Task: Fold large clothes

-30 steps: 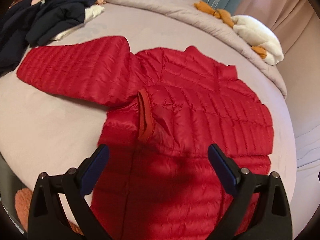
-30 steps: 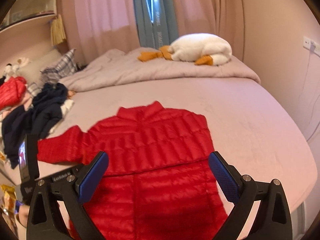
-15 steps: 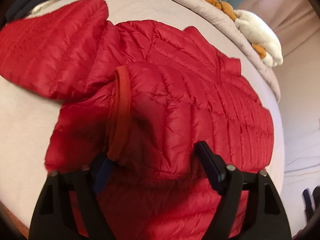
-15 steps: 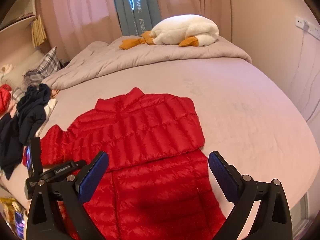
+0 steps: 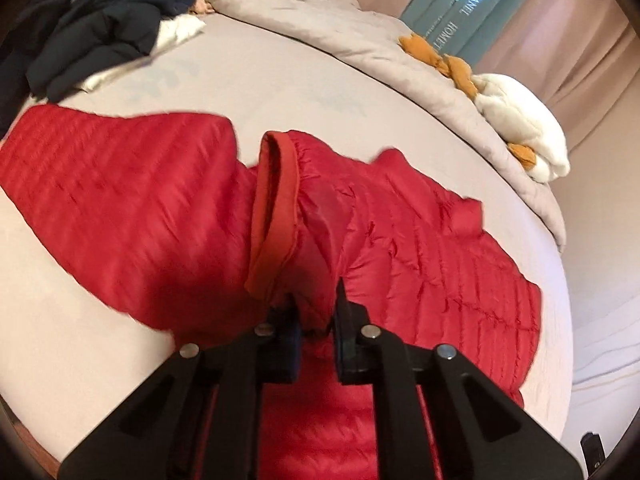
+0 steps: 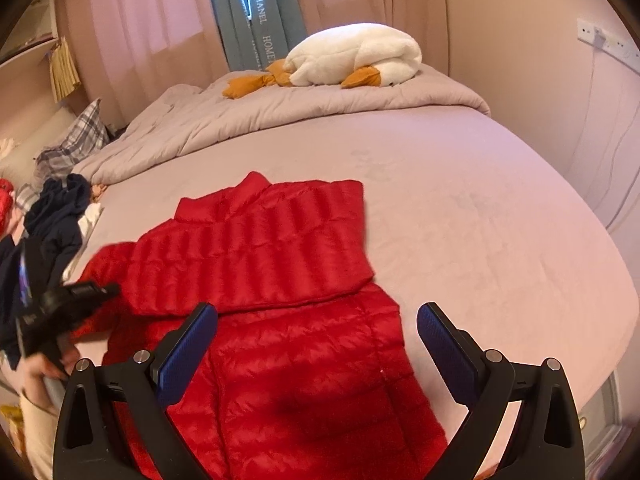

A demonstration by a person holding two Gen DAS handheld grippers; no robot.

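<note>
Left gripper (image 5: 314,330) just closed, clamped on red jacket (image 5: 420,248) sleeve cuff (image 5: 276,208) straight ahead; right gripper (image 6: 316,338) apart above jacket hem on bed (image 6: 480,216); best carried across flat, no bunching.

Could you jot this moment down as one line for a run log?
left gripper: just closed, pinching sleeve cuff | right gripper: open above red jacket | surface: bed
</note>
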